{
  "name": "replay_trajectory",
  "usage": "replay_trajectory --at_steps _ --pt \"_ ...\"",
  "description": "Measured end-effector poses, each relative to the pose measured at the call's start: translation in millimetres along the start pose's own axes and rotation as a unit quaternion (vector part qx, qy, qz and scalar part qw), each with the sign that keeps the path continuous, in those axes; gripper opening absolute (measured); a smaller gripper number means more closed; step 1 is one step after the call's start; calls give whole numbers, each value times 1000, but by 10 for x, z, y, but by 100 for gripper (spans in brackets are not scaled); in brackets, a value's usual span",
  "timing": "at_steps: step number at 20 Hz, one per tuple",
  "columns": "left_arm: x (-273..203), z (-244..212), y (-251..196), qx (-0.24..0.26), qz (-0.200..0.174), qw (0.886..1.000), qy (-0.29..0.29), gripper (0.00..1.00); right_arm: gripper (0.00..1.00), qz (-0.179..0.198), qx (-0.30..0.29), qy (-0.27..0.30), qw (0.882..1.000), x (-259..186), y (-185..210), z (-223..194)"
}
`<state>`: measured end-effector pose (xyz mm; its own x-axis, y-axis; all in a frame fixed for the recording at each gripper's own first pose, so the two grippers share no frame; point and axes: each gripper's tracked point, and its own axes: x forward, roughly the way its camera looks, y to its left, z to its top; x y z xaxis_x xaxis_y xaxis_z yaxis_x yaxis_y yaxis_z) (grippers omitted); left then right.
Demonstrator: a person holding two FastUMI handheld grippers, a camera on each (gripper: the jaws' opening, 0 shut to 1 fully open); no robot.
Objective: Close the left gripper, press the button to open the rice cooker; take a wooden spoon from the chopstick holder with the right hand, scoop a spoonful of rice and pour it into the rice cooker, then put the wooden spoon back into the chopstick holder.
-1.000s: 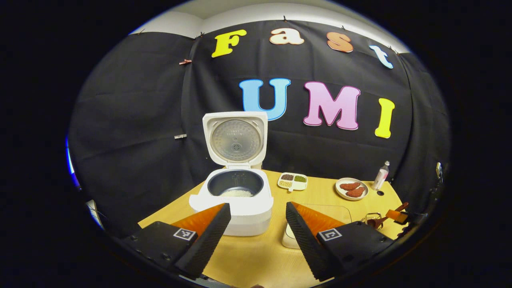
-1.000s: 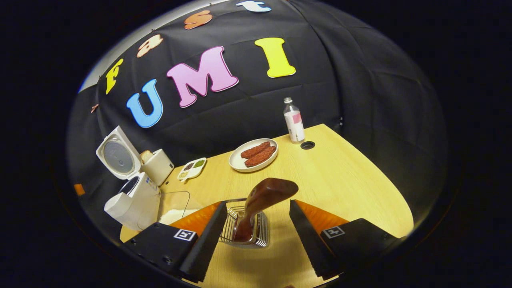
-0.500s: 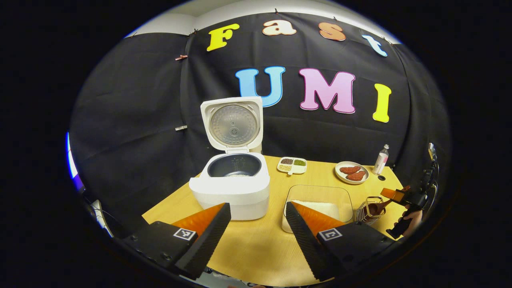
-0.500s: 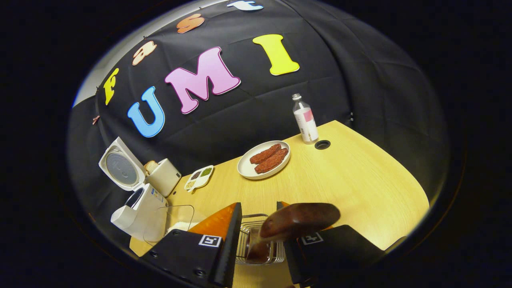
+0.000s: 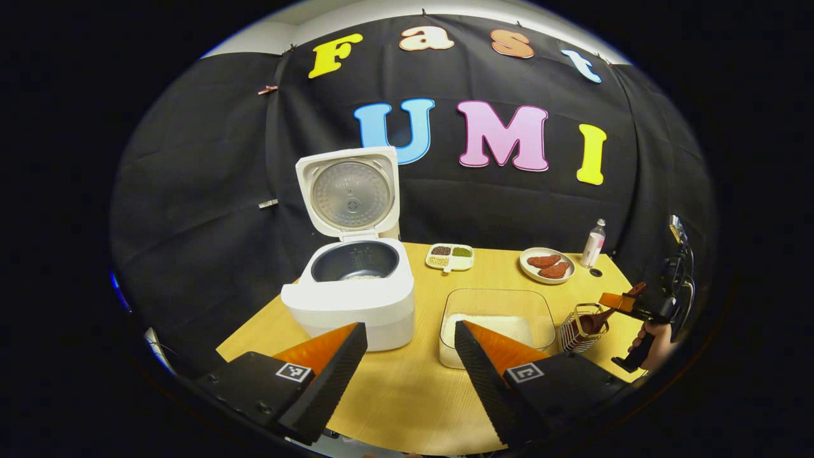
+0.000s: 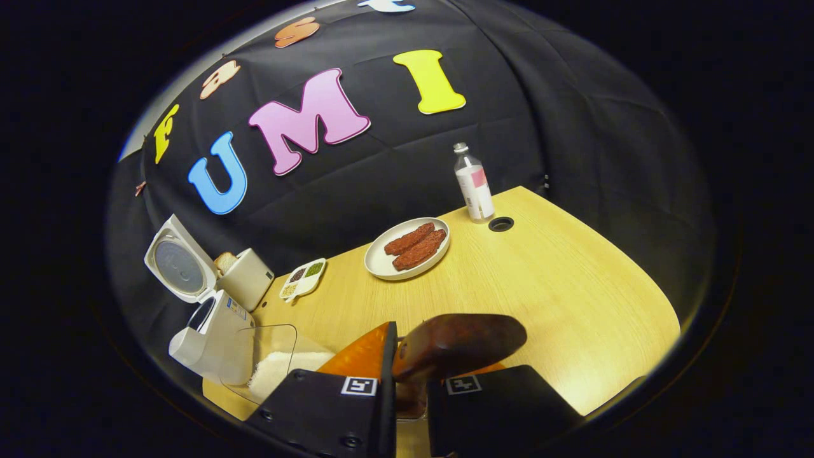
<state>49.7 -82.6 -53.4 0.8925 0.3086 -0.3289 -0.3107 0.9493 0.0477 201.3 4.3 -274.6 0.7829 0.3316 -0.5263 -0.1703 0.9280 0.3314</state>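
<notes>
Items on wooden surface [image 5: 407, 394], counted. One rice cooker [image 5: 348, 299], white, lid upright and open, a little rice in the dark pot; stands at the surface's left rear. One clear container of rice [image 5: 495, 321], just right of the cooker. One wire chopstick holder [image 5: 580, 327], right of the container, near the surface's right edge. One wooden spoon [image 6: 455, 343], dark brown, its broad end up, its lower part down at the holder. One divided dish [image 5: 449, 256] with three fillings, near the back edge. One plate [image 6: 381, 264] bearing two brown pieces. One bottle [image 6: 474, 184], beside a round hole in the surface's far corner. One toaster [image 6: 247, 278] behind the cooker.

Left gripper [image 5: 407, 350]: jaws spread wide, holding nothing, hovering over the bare front strip of the surface. Right gripper [image 6: 407, 369]: jaws drawn close on either side of the spoon's handle; contact of both cannot be told. A hand [image 5: 652, 343] holds it at the right edge. Open wood lies between plate and holder.
</notes>
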Motion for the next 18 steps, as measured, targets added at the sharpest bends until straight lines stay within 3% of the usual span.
replay_trajectory --at_steps 4,11,16,18 --pt "56 19 9 -6 -25 1000 0 96 18 -6 -22 -22 999 -86 89 149" --pt "167 74 290 -31 -46 998 -20 96 18 -10 -42 -66 997 -368 430 704" --pt "203 -132 580 -63 -58 996 -10 96 18 -3 -23 -88 996 -560 829 994" --pt "206 -183 681 -74 -65 995 -9 96 13 8 -18 -95 995 -623 1076 1059"
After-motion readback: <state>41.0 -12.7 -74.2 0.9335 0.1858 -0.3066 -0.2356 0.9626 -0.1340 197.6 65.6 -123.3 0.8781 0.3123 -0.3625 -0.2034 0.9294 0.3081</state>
